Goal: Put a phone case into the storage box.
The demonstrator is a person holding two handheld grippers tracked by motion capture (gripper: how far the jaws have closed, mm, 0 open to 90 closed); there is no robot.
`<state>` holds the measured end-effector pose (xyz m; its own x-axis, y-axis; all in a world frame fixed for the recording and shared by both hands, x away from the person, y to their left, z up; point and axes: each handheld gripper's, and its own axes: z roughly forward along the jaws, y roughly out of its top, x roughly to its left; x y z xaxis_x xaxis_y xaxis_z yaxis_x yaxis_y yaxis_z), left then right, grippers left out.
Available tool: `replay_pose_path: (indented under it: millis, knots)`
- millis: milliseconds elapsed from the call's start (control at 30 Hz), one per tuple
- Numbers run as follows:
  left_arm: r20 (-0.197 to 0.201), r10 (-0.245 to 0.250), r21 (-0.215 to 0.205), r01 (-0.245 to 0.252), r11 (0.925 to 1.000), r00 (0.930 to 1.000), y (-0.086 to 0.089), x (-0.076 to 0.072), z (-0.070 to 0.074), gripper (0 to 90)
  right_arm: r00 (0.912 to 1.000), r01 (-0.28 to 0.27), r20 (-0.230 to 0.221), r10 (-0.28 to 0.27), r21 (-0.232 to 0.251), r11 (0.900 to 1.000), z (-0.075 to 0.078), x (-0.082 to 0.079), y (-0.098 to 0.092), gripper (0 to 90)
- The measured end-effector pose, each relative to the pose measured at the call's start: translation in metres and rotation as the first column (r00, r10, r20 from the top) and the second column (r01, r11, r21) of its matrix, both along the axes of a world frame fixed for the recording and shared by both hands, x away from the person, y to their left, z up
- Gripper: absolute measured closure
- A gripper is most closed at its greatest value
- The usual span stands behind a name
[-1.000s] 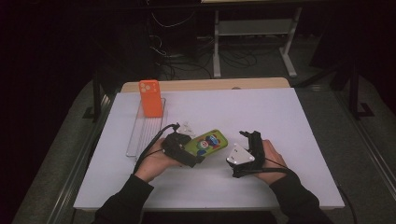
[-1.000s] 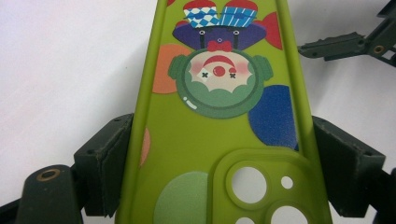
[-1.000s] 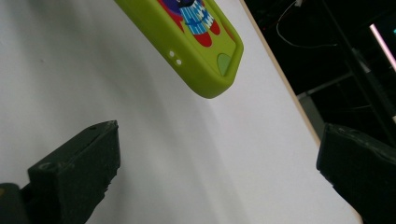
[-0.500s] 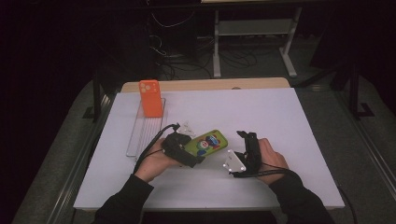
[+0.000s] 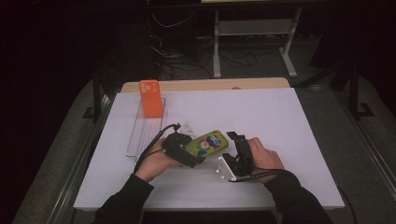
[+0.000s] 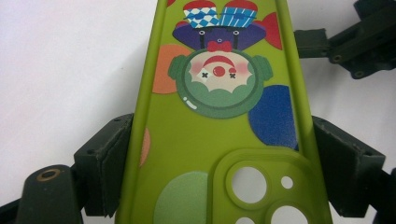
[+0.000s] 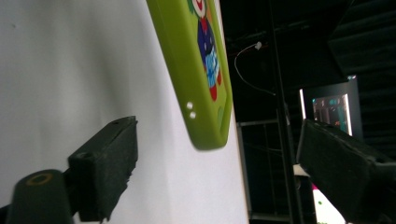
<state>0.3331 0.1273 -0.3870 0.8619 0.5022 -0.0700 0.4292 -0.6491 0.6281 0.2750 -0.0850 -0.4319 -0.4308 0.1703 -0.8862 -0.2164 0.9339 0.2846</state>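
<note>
White table, dark room behind. 2 hand-held grippers at the near middle of the tabletop, a person's forearms in dark sleeves entering from the bottom edge of the high view.

Left gripper: jaws clamped on a green phone case, pads pressing its 2 long edges. In the left gripper view the green phone case runs up between the black pads, printed side up: cartoon clown face, coloured dots, camera cut-outs nearest the lens. The case is held by its camera end, its other end pointing toward the right gripper. From the high view I cannot tell whether it is lifted off the table or resting on it.

Right gripper: jaws apart, nothing pinched. They have just been closing a little, and the pads press on nothing. In the right gripper view the free end of the green phone case hangs ahead of the gap between the 2 pads, seen edge-on, touching neither. Right hand wraps the gripper body, its grey plate facing the camera.

Far left of the table: an orange phone case standing upright at the far end of a clear rack, well apart from both grippers. A small clear piece lies just beyond the left gripper.
</note>
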Motion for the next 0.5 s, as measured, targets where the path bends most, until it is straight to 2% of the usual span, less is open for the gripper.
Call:
replay_pose_path:
  millis: [67,133,167,200,267,367,400,500]
  knots:
    - [0.005,-0.004,0.0,0.004,1.0,1.0,-0.001,0.0,0.0,15.7,0.9991,-0.019,0.038,0.019,-0.006,1.0,-0.001,0.001,0.003,12.9]
    - [0.007,-0.003,0.001,0.003,1.0,1.0,-0.002,0.0,0.0,15.7,0.999,-0.024,0.038,0.025,-0.022,0.999,-0.002,0.0,0.005,14.3]
    - [0.009,-0.007,0.003,0.007,1.0,0.9999,-0.002,0.0,0.0,15.7,0.9962,-0.05,0.067,0.054,-0.066,0.997,-0.002,0.002,0.006,15.9]
    - [0.006,-0.008,0.002,0.008,1.0,0.9999,-0.002,0.0,0.0,15.7,0.9967,-0.043,0.067,0.046,-0.059,0.997,-0.004,0.001,0.008,17.4]
    - [0.008,-0.01,0.004,0.01,0.9999,0.9999,-0.002,0.0,0.0,15.7,0.9913,-0.065,0.11,0.073,-0.074,0.995,-0.004,0.001,0.011,21.8]
    - [0.009,-0.017,0.011,0.017,0.9998,0.9998,-0.002,0.0,0.001,15.7,0.9871,-0.069,0.137,0.084,-0.11,0.992,-0.006,0.001,0.016,29.8]
    - [0.009,-0.016,0.011,0.016,0.9998,0.9998,-0.002,0.0,0.001,15.7,0.9849,-0.062,0.156,0.076,-0.088,0.994,-0.008,0.0,0.018,32.4]
    - [0.009,-0.018,0.01,0.017,0.9998,0.9998,-0.002,0.0,0.001,15.7,0.9839,-0.06,0.162,0.077,-0.109,0.992,-0.011,0.0,0.022,39.6]
